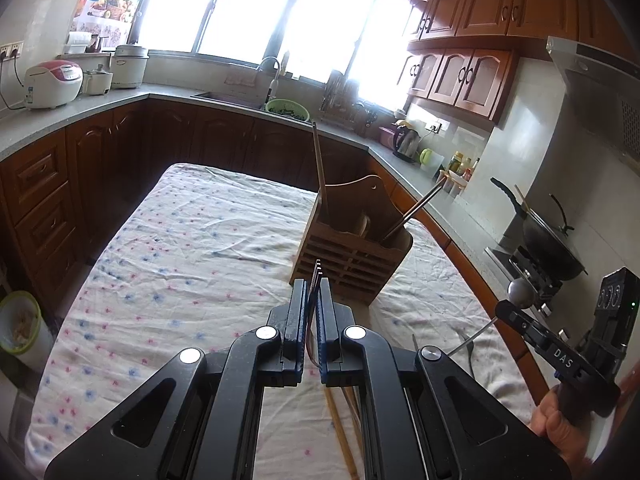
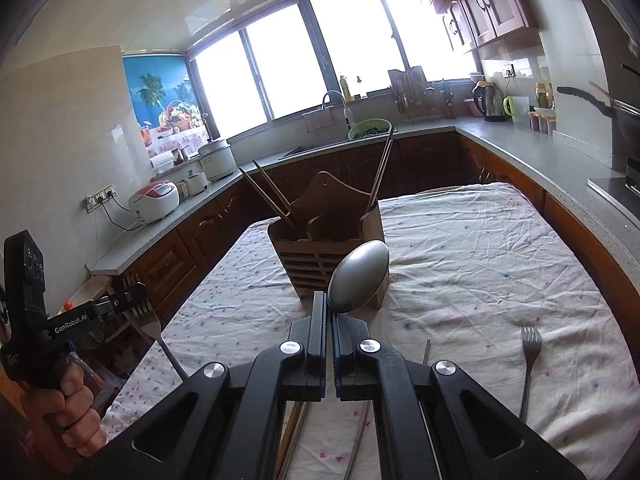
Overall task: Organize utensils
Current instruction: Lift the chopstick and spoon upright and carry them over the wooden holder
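A wooden utensil holder (image 1: pixel 352 252) (image 2: pixel 320 252) stands on the cloth-covered table, with brown chopsticks (image 2: pixel 272 196) in its left slot and metal chopsticks (image 1: pixel 416 212) in its right. My left gripper (image 1: pixel 314 292) is shut on a metal fork (image 1: pixel 318 276), seen edge-on, tines forward, just short of the holder; it also shows in the right wrist view (image 2: pixel 144 320). My right gripper (image 2: pixel 330 312) is shut on a metal spoon (image 2: pixel 360 280), bowl forward, in front of the holder; the spoon also shows in the left wrist view (image 1: pixel 520 290).
Another fork (image 2: pixel 530 356) lies on the floral cloth (image 1: pixel 180 248) at the right. Loose chopsticks (image 1: pixel 340 432) lie on the cloth under the grippers. Kitchen counters (image 1: pixel 80 108) surround the table, with a wok (image 1: pixel 548 240) on the stove at right.
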A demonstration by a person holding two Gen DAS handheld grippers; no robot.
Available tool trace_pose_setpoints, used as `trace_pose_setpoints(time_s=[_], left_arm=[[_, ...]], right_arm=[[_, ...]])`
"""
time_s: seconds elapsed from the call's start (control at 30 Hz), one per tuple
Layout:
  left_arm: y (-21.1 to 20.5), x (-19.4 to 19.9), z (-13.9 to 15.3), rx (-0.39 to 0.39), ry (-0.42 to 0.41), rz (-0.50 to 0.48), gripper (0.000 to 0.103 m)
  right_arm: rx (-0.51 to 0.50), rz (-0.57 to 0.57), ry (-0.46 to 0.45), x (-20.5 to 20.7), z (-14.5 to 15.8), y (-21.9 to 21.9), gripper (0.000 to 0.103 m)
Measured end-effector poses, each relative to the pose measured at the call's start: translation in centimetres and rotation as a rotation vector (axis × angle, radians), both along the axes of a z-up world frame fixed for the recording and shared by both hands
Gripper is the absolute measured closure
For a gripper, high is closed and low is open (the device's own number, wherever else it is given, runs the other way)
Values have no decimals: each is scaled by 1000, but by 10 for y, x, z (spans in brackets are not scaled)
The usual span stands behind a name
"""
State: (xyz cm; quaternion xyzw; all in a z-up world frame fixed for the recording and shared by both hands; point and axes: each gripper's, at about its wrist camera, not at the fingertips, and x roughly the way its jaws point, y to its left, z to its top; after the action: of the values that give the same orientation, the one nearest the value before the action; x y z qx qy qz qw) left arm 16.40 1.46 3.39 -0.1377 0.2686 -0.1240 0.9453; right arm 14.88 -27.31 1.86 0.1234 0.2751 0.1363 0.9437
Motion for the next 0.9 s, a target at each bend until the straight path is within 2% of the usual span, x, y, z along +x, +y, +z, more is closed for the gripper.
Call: trace_pose_setpoints(time_s=[0.53, 0.9], left_arm=[[-7, 32, 36, 16, -96, 9, 99], [-11, 70, 69, 25, -177, 22, 99]], right_arm=[[-27, -3, -70, 28, 28, 1, 101], [-46, -17, -142, 57, 51, -2, 101]])
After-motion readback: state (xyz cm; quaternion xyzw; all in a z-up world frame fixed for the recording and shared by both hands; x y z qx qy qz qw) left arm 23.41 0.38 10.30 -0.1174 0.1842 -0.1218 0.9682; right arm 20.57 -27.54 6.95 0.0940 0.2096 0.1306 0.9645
